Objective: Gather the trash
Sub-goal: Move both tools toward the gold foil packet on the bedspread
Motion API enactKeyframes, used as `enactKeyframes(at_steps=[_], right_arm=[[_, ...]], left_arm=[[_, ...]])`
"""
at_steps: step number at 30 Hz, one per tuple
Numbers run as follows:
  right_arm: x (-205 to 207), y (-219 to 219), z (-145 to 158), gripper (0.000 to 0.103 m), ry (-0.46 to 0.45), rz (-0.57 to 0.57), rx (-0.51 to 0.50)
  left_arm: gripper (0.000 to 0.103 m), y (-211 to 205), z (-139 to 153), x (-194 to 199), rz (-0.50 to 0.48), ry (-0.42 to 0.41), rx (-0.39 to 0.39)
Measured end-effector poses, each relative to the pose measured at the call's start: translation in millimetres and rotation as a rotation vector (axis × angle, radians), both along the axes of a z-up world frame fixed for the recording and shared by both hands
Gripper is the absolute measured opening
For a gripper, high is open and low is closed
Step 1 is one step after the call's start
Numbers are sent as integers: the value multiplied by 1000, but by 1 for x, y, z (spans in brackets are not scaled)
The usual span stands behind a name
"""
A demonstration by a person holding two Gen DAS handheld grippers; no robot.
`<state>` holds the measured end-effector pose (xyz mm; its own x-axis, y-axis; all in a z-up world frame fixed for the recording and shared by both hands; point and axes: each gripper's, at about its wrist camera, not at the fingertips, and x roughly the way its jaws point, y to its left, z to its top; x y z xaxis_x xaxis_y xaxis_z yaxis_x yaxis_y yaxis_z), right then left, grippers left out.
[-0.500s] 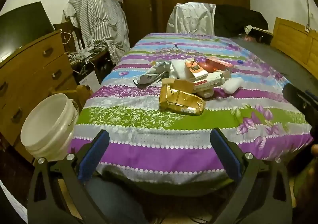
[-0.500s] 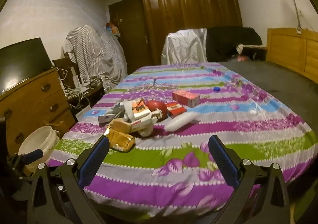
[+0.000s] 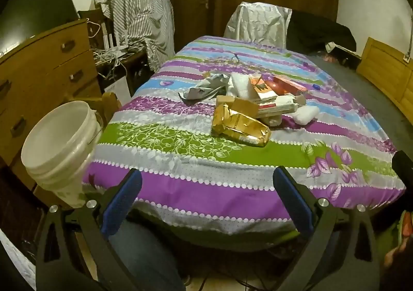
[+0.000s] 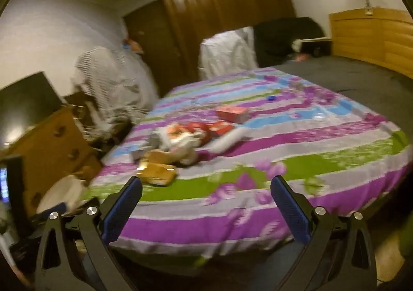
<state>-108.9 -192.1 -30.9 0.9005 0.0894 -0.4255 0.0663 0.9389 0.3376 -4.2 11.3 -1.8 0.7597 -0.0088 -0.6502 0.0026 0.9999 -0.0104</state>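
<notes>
Left gripper [image 3: 206, 203]: jaws spread as wide as they go, nothing between the blue pads, hanging short of the near bed edge, well apart from the trash.
Right gripper [image 4: 206, 208]: same, fully spread and empty; its view is motion-blurred.
Trash pile [image 3: 255, 107]: mid-bed on the striped bedspread [image 3: 206, 187], items overlapping and touching.
Gold foil pack [image 3: 240, 128]: nearest piece, crumpled and partly flattened. Likely light and crushable, foil probably slick. Best hold looks like across the narrow folded end, not the flat face.
Cartons: about 4 visible, incl. a brown flap box [image 3: 242, 105] and a red box [image 3: 289, 86]. Thin card, light, will dent; pinch across a short side or an open flap.
Crumpled grey wrapper [image 3: 204, 89]: 1, soft, nearly weightless, take any raised fold.
White soft lump [image 3: 304, 114]: 1, right side of pile, looks squashy, material unclear.
Red round item [image 4: 196, 128]: 1, right view only, too blurred to identify.
Blue cap [image 3: 316, 86]: 1, small, apart from the pile.
White bucket [image 3: 59, 146]: 1, open, empty as far as visible, just beside the bed's left corner, likely the bin.
Dresser [image 3: 44, 71]: 1, behind the bucket.
Exact pile count: cannot tell, pieces hide each other.
</notes>
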Motion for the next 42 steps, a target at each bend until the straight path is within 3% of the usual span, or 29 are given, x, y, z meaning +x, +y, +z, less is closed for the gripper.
enactKeyframes(at_steps=[6, 13, 20, 24, 32, 42], right_arm=[[6, 21, -12, 99, 35, 138, 57], [-1, 7, -5, 99, -21, 138, 89], [-5, 0, -2, 99, -12, -6, -33], [-3, 7, 2, 99, -19, -2, -98], [2, 15, 5, 99, -32, -16, -176], [31, 19, 11, 99, -40, 2, -274]], left_arm=[[98, -6, 3, -6, -37, -33, 14], [98, -2, 1, -2, -21, -25, 8], [98, -1, -5, 2, 5, -1, 41], [98, 2, -10, 7, 48, 31, 71], [98, 4, 1, 3, 70, -36, 99], [98, 7, 3, 26, 79, -47, 153]])
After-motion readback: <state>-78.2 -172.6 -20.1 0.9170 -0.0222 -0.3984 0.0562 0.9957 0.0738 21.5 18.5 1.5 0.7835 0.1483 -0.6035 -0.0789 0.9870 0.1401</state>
